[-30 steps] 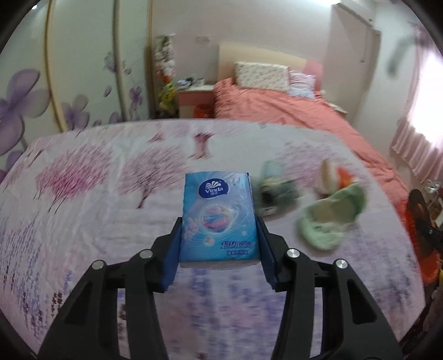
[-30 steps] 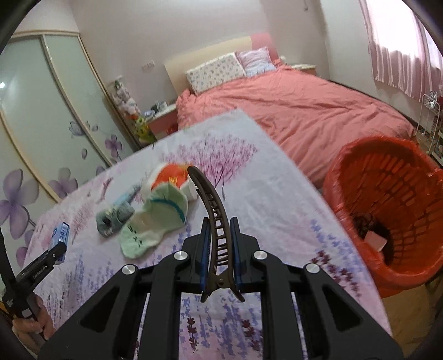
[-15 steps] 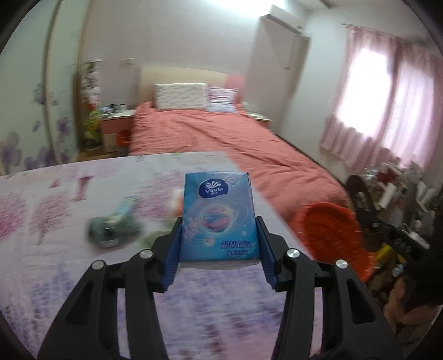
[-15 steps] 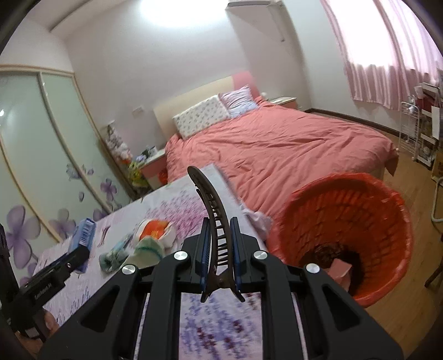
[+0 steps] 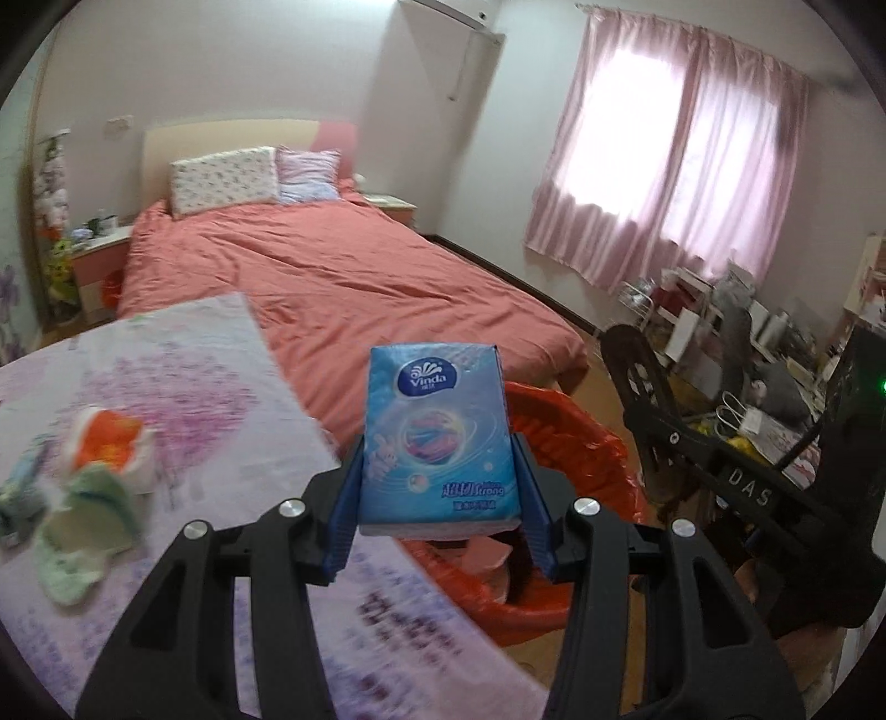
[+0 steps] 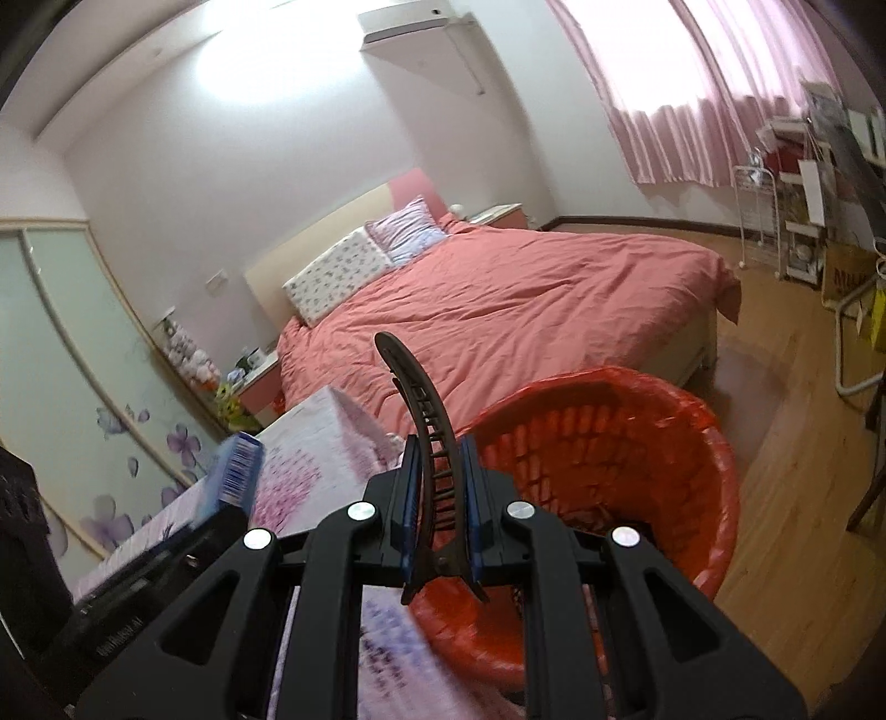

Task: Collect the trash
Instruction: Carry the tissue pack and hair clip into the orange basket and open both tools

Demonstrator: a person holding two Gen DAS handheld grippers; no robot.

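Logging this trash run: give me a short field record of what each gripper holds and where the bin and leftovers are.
left gripper: shut on blue tissue pack
right gripper: shut on brown hair clip
bin: orange basket on the floor beside the floral-cloth table, beyond both grippers
bin contents: some items inside, unclear
left on table: socks

Two grippers: left gripper (image 5: pixel 440 504), right gripper (image 6: pixel 441 523). One blue tissue pack (image 5: pixel 437 437), dead centre of the left wrist view. One dark hair clip (image 6: pixel 426 443), centre of the right wrist view. One orange basket (image 6: pixel 637 443), at 4 o'clock from the clip. One floral-cloth table (image 5: pixel 210 399), at 9 o'clock from the pack. On it one green sock (image 5: pixel 83 526) and one white-and-orange bundle (image 5: pixel 113 443); a third, bluish item at the far 9 o'clock edge is too blurred to name. One bed (image 6: pixel 526 299), two pillows (image 5: pixel 224 180). One air conditioner (image 6: pixel 410 22) at 12 o'clock.
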